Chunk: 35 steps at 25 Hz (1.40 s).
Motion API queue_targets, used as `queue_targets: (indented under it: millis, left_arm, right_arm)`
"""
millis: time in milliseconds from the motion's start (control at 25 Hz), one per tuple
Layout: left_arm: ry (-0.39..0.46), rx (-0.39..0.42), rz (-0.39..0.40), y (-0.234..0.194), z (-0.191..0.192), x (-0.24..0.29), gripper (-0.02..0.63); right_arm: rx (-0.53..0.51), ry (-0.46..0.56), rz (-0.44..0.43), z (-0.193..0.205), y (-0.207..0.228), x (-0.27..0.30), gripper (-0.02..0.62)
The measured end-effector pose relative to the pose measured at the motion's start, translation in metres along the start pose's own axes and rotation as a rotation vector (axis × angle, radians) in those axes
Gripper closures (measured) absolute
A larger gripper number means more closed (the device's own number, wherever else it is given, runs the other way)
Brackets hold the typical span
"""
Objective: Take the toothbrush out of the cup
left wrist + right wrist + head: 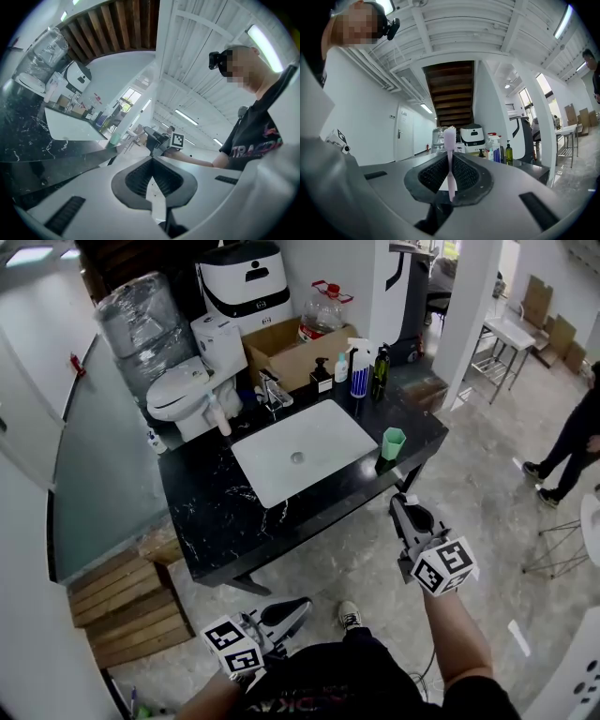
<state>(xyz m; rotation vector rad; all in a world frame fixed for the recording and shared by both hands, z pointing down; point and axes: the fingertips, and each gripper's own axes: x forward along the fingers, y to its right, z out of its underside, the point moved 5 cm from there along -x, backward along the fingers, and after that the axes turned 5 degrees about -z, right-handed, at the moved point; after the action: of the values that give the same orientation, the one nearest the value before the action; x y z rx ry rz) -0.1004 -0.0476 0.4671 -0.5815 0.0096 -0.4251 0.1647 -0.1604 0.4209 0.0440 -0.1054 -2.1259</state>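
Right gripper view: a pink toothbrush [449, 137] is seen clamped upright between the jaws of the right gripper [450, 157], its bristled head standing clear above the jaw tips. From the head view, this gripper is held nearer the person than the green cup [393, 442], apart from it and off the edge of the black surface [206, 512]. A white sink [305, 451] lies just left of the cup. The left gripper [152, 160] is held well away from the cup, jaws closed together on nothing.
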Motion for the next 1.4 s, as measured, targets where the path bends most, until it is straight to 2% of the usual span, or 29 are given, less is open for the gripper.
queue_targets:
  millis: [280, 720, 1400]
  left_arm:
    - [-0.002, 0.003, 0.046, 0.009, 0.004, -0.006, 0.598]
    - [-0.028, -0.005, 0.094, 0.019, 0.018, -0.042, 0.598]
    - [-0.117, -0.011, 0.188, 0.039, 0.05, -0.097, 0.6]
  right_arm:
    - [0.031, -0.007, -0.03, -0.001, -0.049, -0.025, 0.566]
    - [0.104, -0.033, -0.031, 0.023, -0.134, -0.061, 0.566]
    - [0.197, -0.045, 0.014, 0.052, -0.247, -0.113, 0.566]
